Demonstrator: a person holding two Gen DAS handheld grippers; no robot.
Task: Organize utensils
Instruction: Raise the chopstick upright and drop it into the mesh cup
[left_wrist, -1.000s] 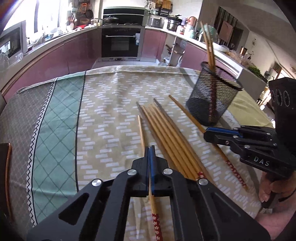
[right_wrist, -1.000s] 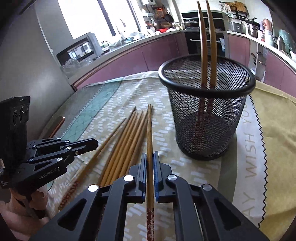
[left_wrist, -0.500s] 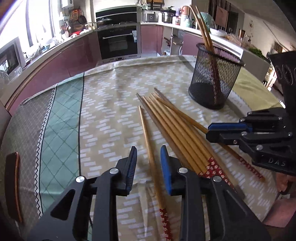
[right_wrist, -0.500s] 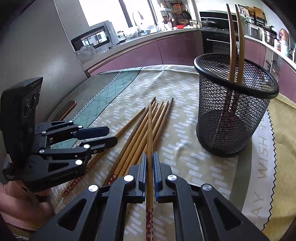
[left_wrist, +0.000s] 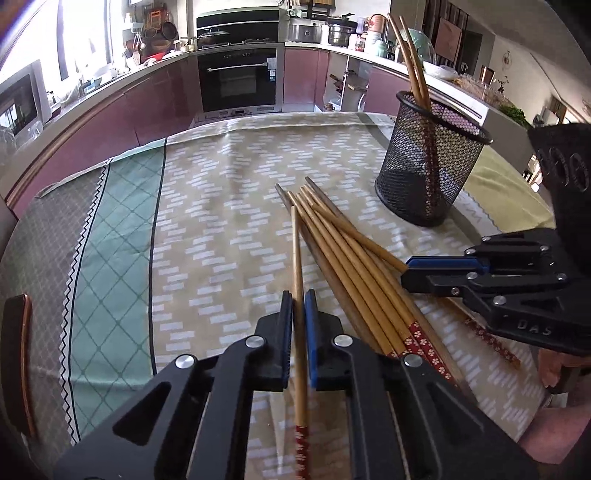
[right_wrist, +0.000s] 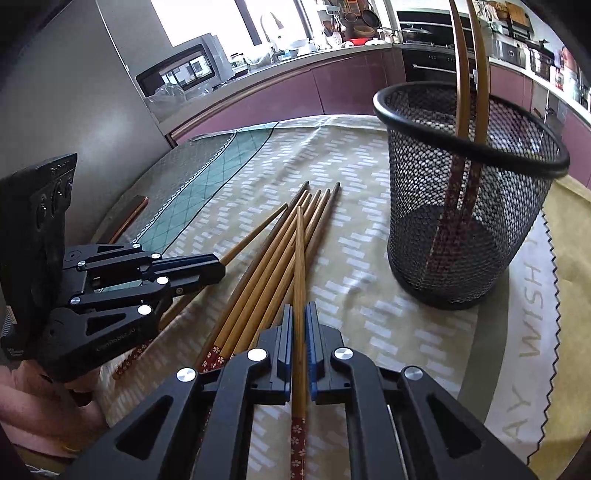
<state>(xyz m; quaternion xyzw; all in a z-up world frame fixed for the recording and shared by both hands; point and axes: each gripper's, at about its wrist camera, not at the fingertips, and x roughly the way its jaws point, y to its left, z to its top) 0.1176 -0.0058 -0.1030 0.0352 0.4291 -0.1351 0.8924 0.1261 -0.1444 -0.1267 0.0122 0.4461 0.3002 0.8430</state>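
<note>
My left gripper (left_wrist: 298, 295) is shut on one wooden chopstick (left_wrist: 296, 251) with a red flowered end, held just above the tablecloth. My right gripper (right_wrist: 298, 308) is shut on another chopstick (right_wrist: 300, 254); it also shows in the left wrist view (left_wrist: 406, 267). Several more chopsticks (left_wrist: 343, 254) lie in a bundle on the cloth between the grippers; the same bundle shows in the right wrist view (right_wrist: 269, 258). A black mesh holder (right_wrist: 465, 206) stands upright to the right with two chopsticks in it.
A patterned tablecloth (left_wrist: 207, 206) covers the table. A dark chair back (left_wrist: 16, 354) shows at the table's left edge. Purple kitchen cabinets and an oven (left_wrist: 238, 79) stand beyond the far edge.
My left gripper opened, then closed again on the single chopstick. My right gripper kept its chopstick and moved closer to the mesh holder.
</note>
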